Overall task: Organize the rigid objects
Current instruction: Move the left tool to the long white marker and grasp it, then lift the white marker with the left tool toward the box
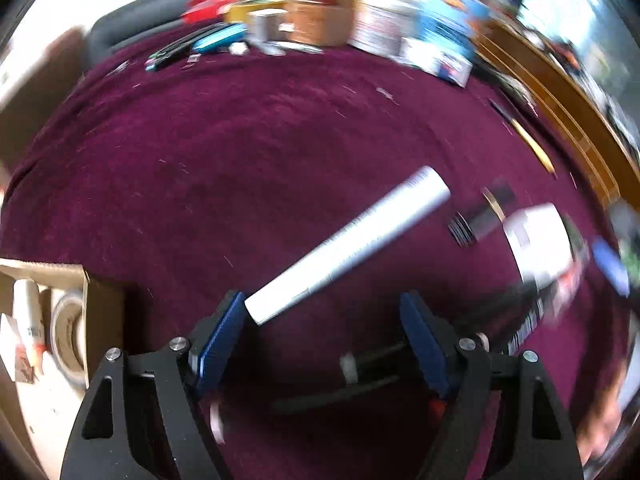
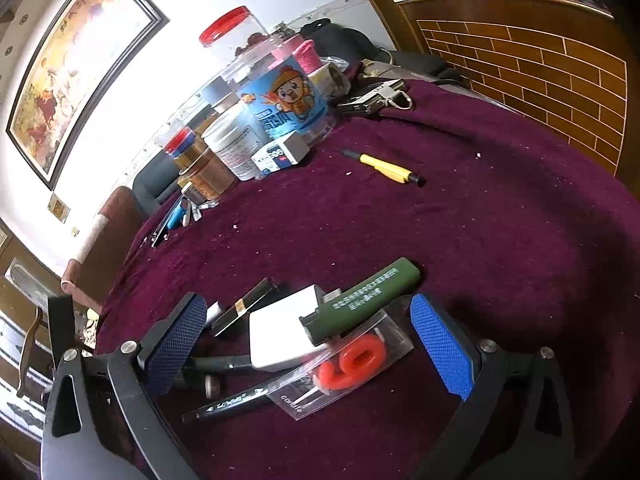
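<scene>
Two wrist fisheyes, both close over the maroon tabletop.
Left view, blurred, aimed steeply down near a cardboard box at the edge; right view tilted lower, facing jars along the far edge. Shared: cloth, far clutter.

Silver tube: long, smooth, lying diagonally on the maroon cloth from lower centre toward right of centre in the blurred left wrist view. Lower centre of the right wrist view, a small pile on the same cloth: green cylinder with white print, tilted, resting on a white block and a clear packet holding a red piece. Black-and-gold stick just left of the block. Black pen at lower left of the pile. Yellow-handled tool flat, well apart, above centre.
</scene>
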`<state>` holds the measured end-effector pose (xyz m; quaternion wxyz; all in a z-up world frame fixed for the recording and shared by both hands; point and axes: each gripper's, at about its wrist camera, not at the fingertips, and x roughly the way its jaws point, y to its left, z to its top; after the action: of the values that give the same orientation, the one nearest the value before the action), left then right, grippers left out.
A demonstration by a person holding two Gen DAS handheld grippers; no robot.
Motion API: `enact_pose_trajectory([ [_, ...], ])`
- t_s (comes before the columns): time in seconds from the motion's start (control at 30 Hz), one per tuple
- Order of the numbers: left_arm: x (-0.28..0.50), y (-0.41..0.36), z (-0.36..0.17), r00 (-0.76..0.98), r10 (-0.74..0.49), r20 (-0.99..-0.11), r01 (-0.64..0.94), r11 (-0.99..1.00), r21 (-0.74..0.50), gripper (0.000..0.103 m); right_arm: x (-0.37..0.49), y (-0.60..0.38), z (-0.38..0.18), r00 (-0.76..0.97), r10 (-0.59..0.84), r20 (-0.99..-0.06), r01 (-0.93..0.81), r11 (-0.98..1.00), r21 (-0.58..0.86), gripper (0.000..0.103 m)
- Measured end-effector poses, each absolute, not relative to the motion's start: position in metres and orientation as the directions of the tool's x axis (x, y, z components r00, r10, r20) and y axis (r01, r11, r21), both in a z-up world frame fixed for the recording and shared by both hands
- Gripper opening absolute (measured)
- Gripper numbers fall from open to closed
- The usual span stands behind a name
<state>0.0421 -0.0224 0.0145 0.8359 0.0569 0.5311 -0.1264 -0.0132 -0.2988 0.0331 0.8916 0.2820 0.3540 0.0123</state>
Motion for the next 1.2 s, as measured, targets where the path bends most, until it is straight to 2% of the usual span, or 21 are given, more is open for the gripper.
enact_pose_trajectory([
  [0.1,0.015,-0.037,0.018,0.373,-0.161,-0.914,0.355,0.935,-0.020,0.071,-0.012,-0.294,0.030,0.731,0.230,-0.643,0.172,0.849,0.499,0.102],
  [0.2,0.005,-0.037,0.035,0.444,-0.154,-0.883,0.353,0.936,0.014,0.071,-0.011,-0.290,0.027,0.717,0.223,-0.661,0.175,0.860,0.480,0.102],
  [0.27,0.017,-0.033,0.044,0.509,-0.126,-0.852,0.312,0.949,0.046,0.071,-0.012,-0.290,0.028,0.721,0.222,-0.657,0.173,0.860,0.480,0.102],
  [0.43,0.054,-0.043,0.038,0.521,-0.103,-0.847,0.298,0.952,0.067,0.071,-0.012,-0.293,0.027,0.720,0.223,-0.657,0.181,0.854,0.488,0.102],
  [0.6,0.051,-0.067,0.018,0.551,-0.008,-0.835,0.339,0.916,0.215,0.072,-0.008,-0.293,0.026,0.713,0.223,-0.665,0.185,0.855,0.484,0.102],
  [0.67,0.047,-0.067,0.017,0.583,0.008,-0.813,0.319,0.917,0.238,0.070,-0.008,-0.291,0.026,0.712,0.220,-0.667,0.181,0.861,0.476,0.102],
  [0.7,0.046,-0.066,0.017,0.573,-0.009,-0.819,0.325,0.921,0.217,0.055,-0.008,-0.291,0.027,0.715,0.214,-0.666,0.180,0.863,0.471,0.102],
  [0.73,0.045,-0.065,0.017,0.546,-0.052,-0.836,0.340,0.926,0.164,0.028,-0.009,-0.291,0.029,0.721,0.205,-0.662,0.181,0.866,0.465,0.102],
  [0.77,0.042,-0.062,0.020,0.513,-0.084,-0.854,0.351,0.929,0.120,0.021,-0.010,-0.291,0.030,0.725,0.201,-0.659,0.182,0.867,0.465,0.102],
  [0.8,0.041,-0.062,0.021,0.507,-0.071,-0.859,0.346,0.930,0.127,0.013,-0.010,-0.292,0.030,0.727,0.199,-0.657,0.184,0.866,0.465,0.102],
  [0.83,0.037,-0.062,0.022,0.501,-0.071,-0.862,0.347,0.930,0.125,0.011,-0.010,-0.292,0.030,0.726,0.197,-0.659,0.188,0.865,0.465,0.102],
  [1.03,0.013,-0.042,0.026,0.457,-0.151,-0.876,0.329,0.944,0.009,0.012,-0.009,-0.296,0.026,0.718,0.203,-0.666,0.205,0.853,0.480,0.102],
  [1.1,0.016,-0.043,0.024,0.476,-0.141,-0.868,0.319,0.948,0.021,0.015,-0.009,-0.296,0.026,0.716,0.207,-0.666,0.204,0.851,0.484,0.102],
  [1.13,0.018,-0.046,0.023,0.492,-0.123,-0.862,0.312,0.949,0.043,0.021,-0.008,-0.296,0.026,0.714,0.212,-0.668,0.202,0.850,0.487,0.102],
  [1.2,0.022,-0.052,0.022,0.530,-0.092,-0.843,0.300,0.950,0.085,0.025,-0.008,-0.295,0.025,0.711,0.210,-0.671,0.203,0.852,0.482,0.102],
])
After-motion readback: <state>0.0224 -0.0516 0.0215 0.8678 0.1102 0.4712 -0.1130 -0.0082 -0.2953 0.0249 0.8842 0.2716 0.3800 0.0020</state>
